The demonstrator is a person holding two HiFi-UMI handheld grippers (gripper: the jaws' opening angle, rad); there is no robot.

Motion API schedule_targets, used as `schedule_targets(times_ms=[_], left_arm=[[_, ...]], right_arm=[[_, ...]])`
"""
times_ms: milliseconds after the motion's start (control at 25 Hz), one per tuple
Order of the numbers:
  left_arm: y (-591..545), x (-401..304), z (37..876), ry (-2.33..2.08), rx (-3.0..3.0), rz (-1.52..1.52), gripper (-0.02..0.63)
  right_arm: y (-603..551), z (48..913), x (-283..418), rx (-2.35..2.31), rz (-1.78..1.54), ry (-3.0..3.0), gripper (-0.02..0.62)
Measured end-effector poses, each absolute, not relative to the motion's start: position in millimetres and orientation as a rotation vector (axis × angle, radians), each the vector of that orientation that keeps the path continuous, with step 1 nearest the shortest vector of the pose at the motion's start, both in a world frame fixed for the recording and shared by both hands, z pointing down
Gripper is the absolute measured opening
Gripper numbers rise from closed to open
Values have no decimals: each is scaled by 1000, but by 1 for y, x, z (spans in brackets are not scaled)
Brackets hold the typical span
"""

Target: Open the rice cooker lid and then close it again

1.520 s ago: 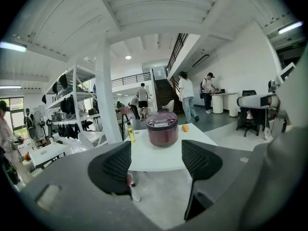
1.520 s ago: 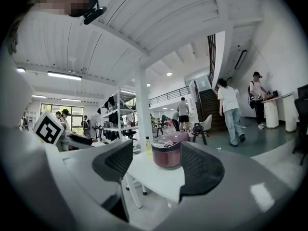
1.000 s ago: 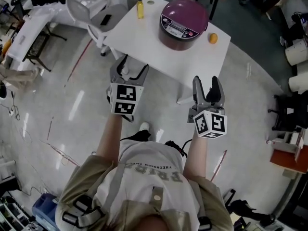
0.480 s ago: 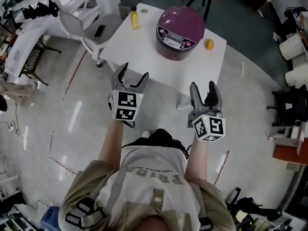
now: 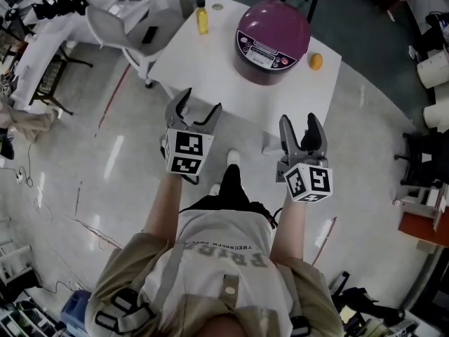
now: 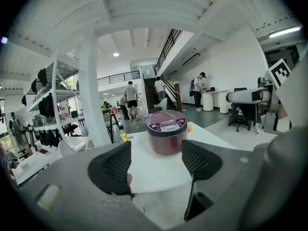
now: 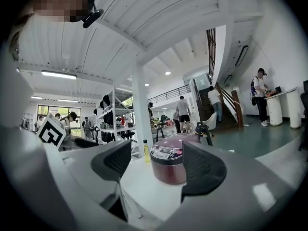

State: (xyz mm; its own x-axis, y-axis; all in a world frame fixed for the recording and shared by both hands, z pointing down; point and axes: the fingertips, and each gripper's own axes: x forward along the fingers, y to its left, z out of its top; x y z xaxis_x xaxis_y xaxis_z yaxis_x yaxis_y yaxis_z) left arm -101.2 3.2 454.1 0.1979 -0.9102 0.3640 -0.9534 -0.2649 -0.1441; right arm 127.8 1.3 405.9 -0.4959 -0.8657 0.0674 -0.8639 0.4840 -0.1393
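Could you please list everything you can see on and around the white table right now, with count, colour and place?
table: one, white, ahead of the person
rice cooker: one, dark purple, lid shut, on the far part of the table
bottle: one, yellow, upright at the table's far left corner
orange round thing: one, orange, on the table to the right of the cooker, apart from it
chair: one, grey, on the floor left of the table
left hand-held gripper: one, grey, jaws apart and empty, short of the table's near edge
right hand-held gripper: one, grey, jaws apart and empty, near the table's near corner
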Motion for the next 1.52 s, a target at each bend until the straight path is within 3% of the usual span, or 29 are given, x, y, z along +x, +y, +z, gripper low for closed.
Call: schedule_targets(times_ms=[1520], left_arm=[[-198, -68, 439, -1826, 2402, 627, 341]], right_arm=[[-195, 418, 117, -1390, -193, 2870, 304]])
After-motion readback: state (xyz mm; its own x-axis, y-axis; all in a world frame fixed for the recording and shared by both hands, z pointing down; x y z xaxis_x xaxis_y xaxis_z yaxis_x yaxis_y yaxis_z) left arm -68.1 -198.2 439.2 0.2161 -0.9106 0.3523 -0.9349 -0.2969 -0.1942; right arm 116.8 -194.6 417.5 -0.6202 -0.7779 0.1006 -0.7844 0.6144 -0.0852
